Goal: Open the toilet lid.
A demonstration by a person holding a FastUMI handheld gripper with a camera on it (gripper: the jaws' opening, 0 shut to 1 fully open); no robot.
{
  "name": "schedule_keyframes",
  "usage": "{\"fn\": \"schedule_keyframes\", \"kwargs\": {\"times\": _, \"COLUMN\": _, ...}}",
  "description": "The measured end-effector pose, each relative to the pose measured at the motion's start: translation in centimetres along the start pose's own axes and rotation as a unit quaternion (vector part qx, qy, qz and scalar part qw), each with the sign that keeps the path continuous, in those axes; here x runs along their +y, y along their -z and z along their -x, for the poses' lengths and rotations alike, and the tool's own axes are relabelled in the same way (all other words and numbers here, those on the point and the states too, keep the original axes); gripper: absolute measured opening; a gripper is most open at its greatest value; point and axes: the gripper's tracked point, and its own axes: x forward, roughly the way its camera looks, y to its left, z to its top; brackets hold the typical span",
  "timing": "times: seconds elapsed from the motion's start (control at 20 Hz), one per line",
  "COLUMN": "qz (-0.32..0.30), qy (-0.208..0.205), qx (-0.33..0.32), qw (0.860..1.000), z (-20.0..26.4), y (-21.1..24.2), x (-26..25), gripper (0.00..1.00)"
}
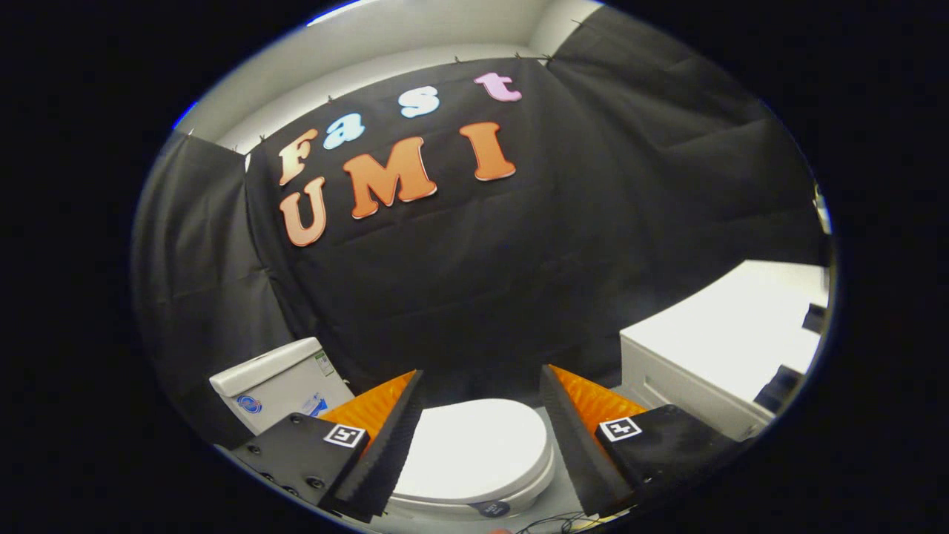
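A white toilet stands below and ahead of me, its lid (474,449) lying flat and closed over the bowl. The white cistern (278,382) sits to the left of the lid, beyond my left finger. My gripper (480,386) hovers above the lid, open, with its two fingers (385,437) spread wide on either side of the lid and nothing between them. A small dark round sticker (491,509) marks the near rim of the seat.
A white cabinet or tabletop (730,337) stands to the right of the toilet, with dark objects (782,386) at its far right edge. Black cloth walls enclose the booth behind and on both sides. Thin cables (552,525) lie on the floor near the toilet's front.
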Motion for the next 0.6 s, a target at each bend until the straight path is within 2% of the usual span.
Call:
{"fn": "schedule_keyframes", "kwargs": {"times": 0.15, "qz": -0.047, "qy": -0.002, "qx": 0.046, "qw": 0.998, "z": -2.6, "y": 4.6, "x": -0.1, "gripper": 0.99}}
{"fn": "schedule_keyframes", "kwargs": {"times": 0.3, "qz": -0.087, "qy": 0.006, "qx": 0.062, "qw": 0.994, "z": -3.8, "y": 8.8, "x": -1.2, "gripper": 0.99}}
{"fn": "schedule_keyframes", "kwargs": {"times": 0.45, "qz": -0.125, "qy": 0.003, "qx": 0.111, "qw": 0.986, "z": -4.4, "y": 15.0, "x": -2.1, "gripper": 0.99}}
{"fn": "schedule_keyframes", "kwargs": {"times": 0.6, "qz": -0.155, "qy": 0.016, "qx": 0.138, "qw": 0.978, "z": -4.7, "y": 19.1, "x": -4.5, "gripper": 0.99}}
